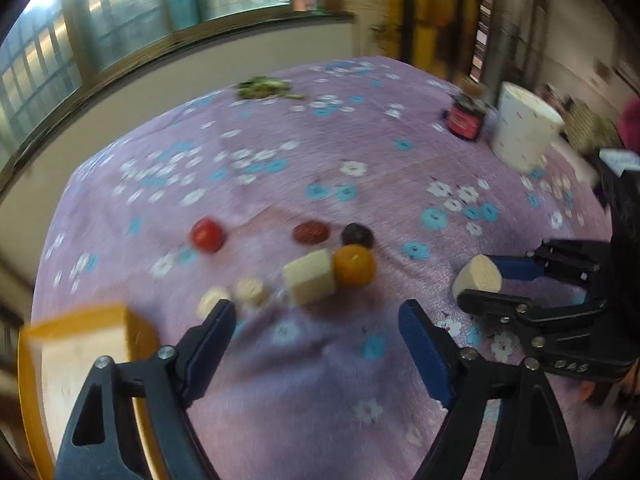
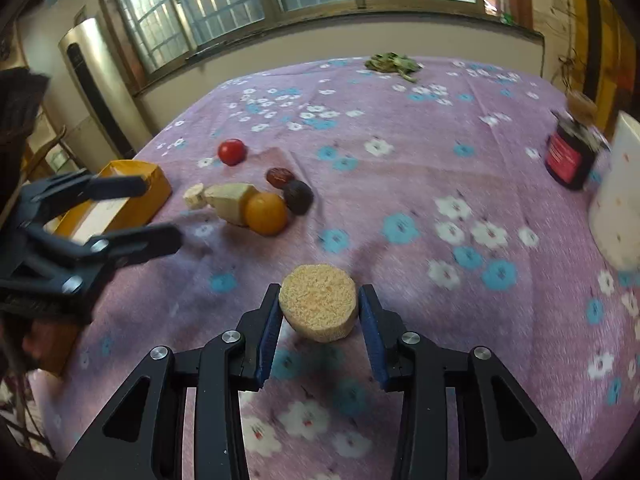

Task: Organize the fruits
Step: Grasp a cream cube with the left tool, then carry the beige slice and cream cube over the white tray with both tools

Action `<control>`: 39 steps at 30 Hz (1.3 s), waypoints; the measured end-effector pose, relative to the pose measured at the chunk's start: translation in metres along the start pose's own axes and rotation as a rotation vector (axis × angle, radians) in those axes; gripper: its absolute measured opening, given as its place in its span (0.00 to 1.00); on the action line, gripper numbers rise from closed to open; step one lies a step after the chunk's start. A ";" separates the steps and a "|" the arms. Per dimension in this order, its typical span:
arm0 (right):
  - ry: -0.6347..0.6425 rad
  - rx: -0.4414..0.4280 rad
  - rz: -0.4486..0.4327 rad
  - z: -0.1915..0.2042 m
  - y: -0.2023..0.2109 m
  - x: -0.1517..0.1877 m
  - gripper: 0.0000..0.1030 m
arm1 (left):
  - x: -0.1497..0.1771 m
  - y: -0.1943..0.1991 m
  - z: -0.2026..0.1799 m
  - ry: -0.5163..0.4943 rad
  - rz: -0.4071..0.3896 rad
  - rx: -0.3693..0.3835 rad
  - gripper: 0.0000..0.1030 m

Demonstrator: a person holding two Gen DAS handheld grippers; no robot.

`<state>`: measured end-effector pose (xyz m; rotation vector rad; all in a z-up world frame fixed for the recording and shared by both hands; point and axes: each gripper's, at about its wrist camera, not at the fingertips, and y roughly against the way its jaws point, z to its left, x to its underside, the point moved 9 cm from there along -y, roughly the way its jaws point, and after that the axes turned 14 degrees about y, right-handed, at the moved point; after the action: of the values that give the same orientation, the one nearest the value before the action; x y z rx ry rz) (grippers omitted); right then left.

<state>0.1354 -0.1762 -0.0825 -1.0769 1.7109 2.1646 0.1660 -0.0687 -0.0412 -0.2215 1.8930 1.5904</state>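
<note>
My right gripper [image 2: 319,312] is shut on a round beige fruit slice [image 2: 318,301], held above the purple flowered cloth; it also shows in the left wrist view [image 1: 478,276]. My left gripper [image 1: 316,320] is open and empty, near the yellow box [image 1: 80,344]. On the cloth lie an orange [image 2: 266,213], a pale wedge-shaped piece [image 2: 230,200], a dark plum [image 2: 298,197], a red-brown date [image 2: 279,176], a red tomato [image 2: 231,151] and a small banana slice [image 2: 194,196].
A dark jar with a red label [image 2: 568,156] and a white cup [image 2: 618,196] stand at the right. Green leaves [image 2: 392,63] lie at the far edge. The open yellow box [image 2: 128,196] sits at the table's left edge.
</note>
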 end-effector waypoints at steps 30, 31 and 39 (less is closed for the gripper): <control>-0.007 0.038 0.009 0.013 0.036 0.027 0.36 | 0.060 0.020 -0.016 0.080 0.029 0.108 0.40; -0.007 0.040 0.016 0.015 0.036 0.031 0.36 | 0.067 0.026 -0.019 0.087 0.024 0.114 0.40; 0.001 0.043 0.056 0.041 0.038 0.053 0.36 | 0.092 0.055 -0.018 0.161 0.002 0.137 0.40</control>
<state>0.0585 -0.1663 -0.0834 -1.0323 1.8004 2.1494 0.0601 -0.0473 -0.0473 -0.2956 2.1171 1.4748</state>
